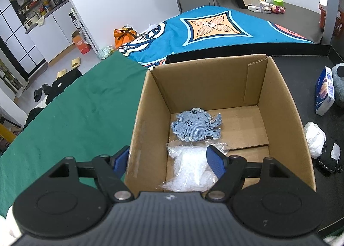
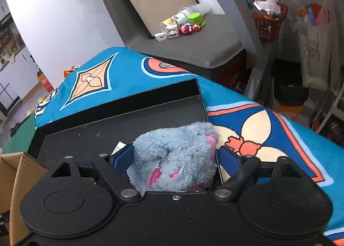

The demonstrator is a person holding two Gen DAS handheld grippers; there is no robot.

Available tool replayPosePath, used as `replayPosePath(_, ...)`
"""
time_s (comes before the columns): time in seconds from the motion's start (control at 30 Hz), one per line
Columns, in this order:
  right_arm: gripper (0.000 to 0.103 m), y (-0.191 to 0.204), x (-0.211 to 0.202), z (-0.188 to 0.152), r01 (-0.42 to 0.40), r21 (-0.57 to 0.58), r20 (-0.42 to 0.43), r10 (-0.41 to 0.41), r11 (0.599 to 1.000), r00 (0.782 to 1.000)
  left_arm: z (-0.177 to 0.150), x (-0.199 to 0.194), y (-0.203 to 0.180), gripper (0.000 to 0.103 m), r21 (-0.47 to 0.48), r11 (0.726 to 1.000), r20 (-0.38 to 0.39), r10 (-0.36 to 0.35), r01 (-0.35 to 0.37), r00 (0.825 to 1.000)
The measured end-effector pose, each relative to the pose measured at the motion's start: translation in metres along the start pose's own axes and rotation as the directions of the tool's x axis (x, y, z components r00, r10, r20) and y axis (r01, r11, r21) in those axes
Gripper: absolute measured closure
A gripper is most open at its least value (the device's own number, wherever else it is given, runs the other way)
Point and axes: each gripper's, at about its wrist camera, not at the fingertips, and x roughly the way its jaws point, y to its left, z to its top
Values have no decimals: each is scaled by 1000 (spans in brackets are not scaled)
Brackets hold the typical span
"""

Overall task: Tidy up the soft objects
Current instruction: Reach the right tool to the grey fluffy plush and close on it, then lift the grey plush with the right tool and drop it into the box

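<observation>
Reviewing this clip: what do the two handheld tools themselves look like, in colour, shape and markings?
Both look alike: a matte black body with two round black discs, silver pivot pins and blue ribbed pads on black fingers. The left tool has a grey ridged centre plate with a small white mark; the right tool shows a plain black centre with one screw. No cables or sleeves visible.

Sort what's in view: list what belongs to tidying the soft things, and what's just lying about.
Job: cardboard box; denim toy and plastic bag inside it; grey plush between the right gripper pads.

Lying about: carton, white wad, slippers.
</observation>
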Motion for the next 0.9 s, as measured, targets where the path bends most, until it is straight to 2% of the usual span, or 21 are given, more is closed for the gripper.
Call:
replayPosePath(0.07, 28, 5, -4, -2, 1, -34, 11, -1, 999, 1000, 0, 0, 0, 28, -2, 1000, 0, -3, 3, 1000)
replayPosePath(0.23, 29, 15, -6, -7, -8, -84, 5, 8, 996, 1000, -1, -1, 0, 28, 0, 1000, 4, -6, 6, 1000)
replayPosePath(0.57, 20, 20, 2, -7, -31, -91, -83, 23, 995, 996, -3, -4, 7, 28, -13, 999, 6, -31, 31, 999)
replayPosePath(0.7, 20, 23, 5, -10, -32, -109, -93, 22, 993, 995, -4, -5, 10, 28, -20, 999, 11, -37, 38, 999)
replayPosePath(0.9, 34, 20, -2, -10, -29, -78, -87, 23, 996, 996, -6, -5, 13, 28, -30, 999, 12, -44, 45, 999)
